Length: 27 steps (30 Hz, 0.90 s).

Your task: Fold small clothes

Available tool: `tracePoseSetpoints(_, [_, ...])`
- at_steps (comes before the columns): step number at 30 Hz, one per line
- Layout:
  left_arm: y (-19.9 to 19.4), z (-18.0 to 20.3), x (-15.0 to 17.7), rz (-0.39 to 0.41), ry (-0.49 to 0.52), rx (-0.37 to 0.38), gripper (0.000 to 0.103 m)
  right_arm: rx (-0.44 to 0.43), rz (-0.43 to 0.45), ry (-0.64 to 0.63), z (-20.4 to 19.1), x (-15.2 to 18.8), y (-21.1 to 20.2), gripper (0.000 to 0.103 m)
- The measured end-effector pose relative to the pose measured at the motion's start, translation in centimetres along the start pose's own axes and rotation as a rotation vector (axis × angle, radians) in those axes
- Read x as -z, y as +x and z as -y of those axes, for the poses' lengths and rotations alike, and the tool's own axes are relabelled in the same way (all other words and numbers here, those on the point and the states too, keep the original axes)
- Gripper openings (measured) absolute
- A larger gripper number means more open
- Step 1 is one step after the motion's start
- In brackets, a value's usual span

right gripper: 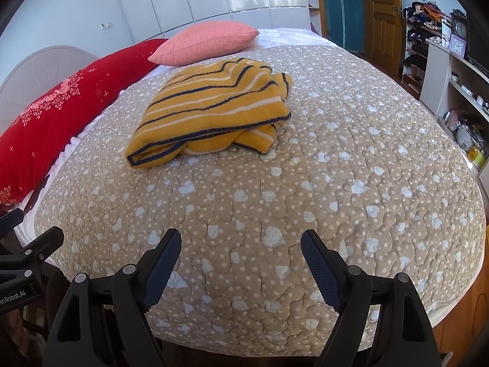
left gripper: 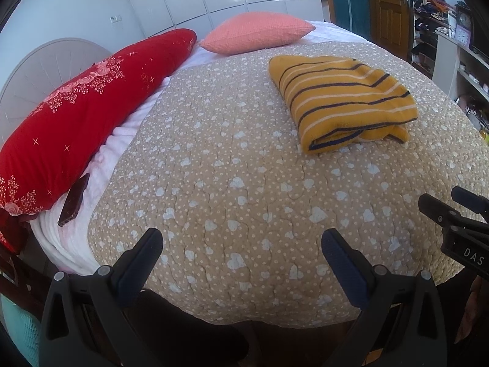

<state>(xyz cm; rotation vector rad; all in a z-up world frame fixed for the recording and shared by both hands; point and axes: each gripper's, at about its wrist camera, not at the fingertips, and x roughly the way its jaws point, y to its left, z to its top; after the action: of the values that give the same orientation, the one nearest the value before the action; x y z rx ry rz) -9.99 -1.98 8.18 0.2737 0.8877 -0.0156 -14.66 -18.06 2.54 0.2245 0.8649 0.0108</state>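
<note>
The mustard-yellow knit garment with navy and white stripes lay folded on the heart-print quilt, apparently finished; left gripper and right gripper gaped wide, empty.

Knitted sweater; quilted cloth bedspread, seemingly matt.
</note>
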Motion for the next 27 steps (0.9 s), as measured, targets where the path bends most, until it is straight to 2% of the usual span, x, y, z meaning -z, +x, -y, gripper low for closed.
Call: tracePoseSetpoints(27, [1.2,-0.5,0.5,-0.048,-0.022,0.011,0.103,-0.001,-0.045,0.034,0.4,0.5,1.1,0.086])
